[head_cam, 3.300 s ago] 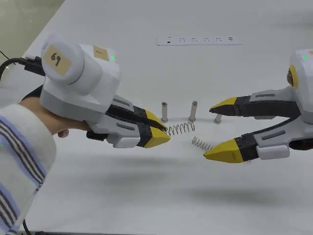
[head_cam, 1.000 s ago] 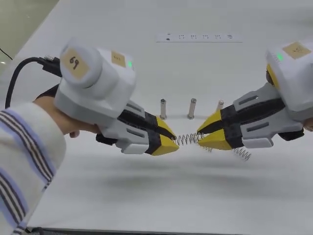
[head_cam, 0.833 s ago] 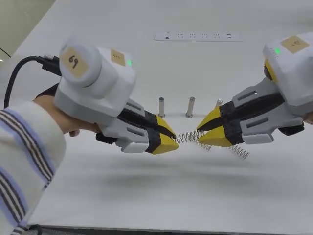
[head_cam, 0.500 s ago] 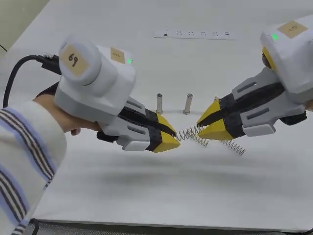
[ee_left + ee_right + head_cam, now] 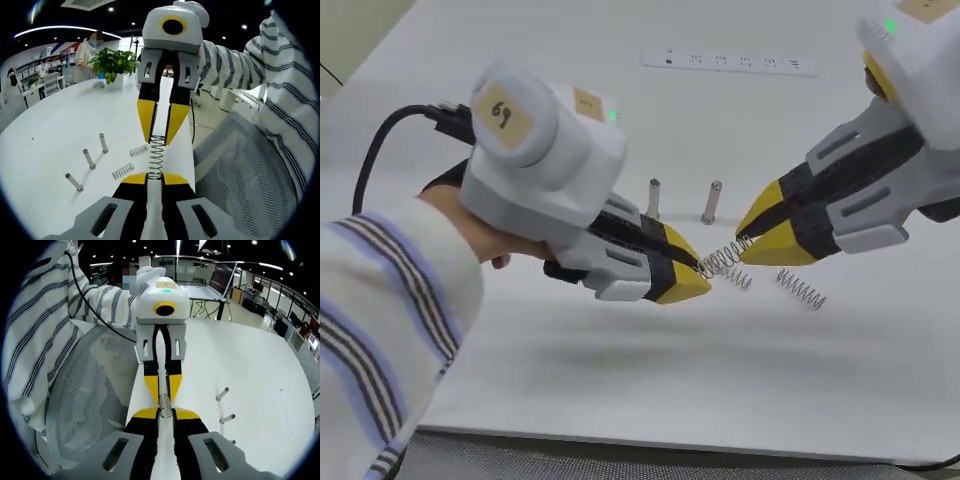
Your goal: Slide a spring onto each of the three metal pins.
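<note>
Coiled steel spring held in the air on the near side of the row of short upright metal pins, spanning the gap between the two claws. Left claw is clamped on one end, right claw on the other. A second spring and a third spring lie on the white bench just short of the pins. Risk: pulled or twisted between two grips, the coil may deform, or spring free and roll away once one claw loosens.
</note>
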A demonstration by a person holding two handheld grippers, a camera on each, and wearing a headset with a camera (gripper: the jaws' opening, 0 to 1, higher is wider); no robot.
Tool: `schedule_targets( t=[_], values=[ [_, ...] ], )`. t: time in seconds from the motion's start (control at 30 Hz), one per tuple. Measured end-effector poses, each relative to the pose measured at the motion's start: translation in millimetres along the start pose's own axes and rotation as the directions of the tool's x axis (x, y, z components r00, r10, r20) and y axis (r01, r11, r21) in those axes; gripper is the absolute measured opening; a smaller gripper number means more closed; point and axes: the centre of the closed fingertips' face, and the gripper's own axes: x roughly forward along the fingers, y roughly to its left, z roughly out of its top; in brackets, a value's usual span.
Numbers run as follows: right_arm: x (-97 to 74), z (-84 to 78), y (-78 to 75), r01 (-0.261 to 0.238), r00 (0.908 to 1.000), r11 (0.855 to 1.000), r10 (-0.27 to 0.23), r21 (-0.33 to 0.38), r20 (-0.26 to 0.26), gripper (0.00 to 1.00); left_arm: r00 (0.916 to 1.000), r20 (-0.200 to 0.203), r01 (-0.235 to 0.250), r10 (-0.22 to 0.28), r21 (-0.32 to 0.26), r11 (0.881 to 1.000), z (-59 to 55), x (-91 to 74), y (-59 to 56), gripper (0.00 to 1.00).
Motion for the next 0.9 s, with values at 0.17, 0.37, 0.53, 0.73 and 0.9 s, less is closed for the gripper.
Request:
schedule_targets(
  t=[0.17,0.37,0.53,0.73,0.9],
  values=[
    [-1.9,-1.7,1.4,-0.014,0.9985,1.0,0.014,0.004,-0.053,0.07,0.9999,0.0,0.012,-0.012,0.009,1.0,1.9,6.0,-4.2,0.02],
    [-2.0,-2.8,6.8,-0.026,0.9953,0.999,0.024,-0.019,-0.094,0.07,0.9988,0.042,0.021,-0.025,0.096,0.995,4.1,14.0,-9.7,0.02],
    [-2.7,-5.5,13.6,-0.045,0.9899,0.998,0.038,-0.047,-0.136,0.07,0.9954,0.088,0.029,-0.037,0.088,0.996,4.2,22.2,-15.1,0.02],
    [-5.4,-6.3,16.1,-0.059,0.9846,0.996,0.046,-0.069,-0.168,0.07,0.9929,0.114,0.025,-0.035,0.081,0.996,9.1,25.1,-17.6,0.02],
    [-5.2,-4.6,14.8,-0.063,0.9809,0.993,0.042,-0.105,-0.19,0.07,0.9916,0.129,0.003,-0.012,0.073,0.997,10.6,24.9,-14.7,0.02]
  ],
)
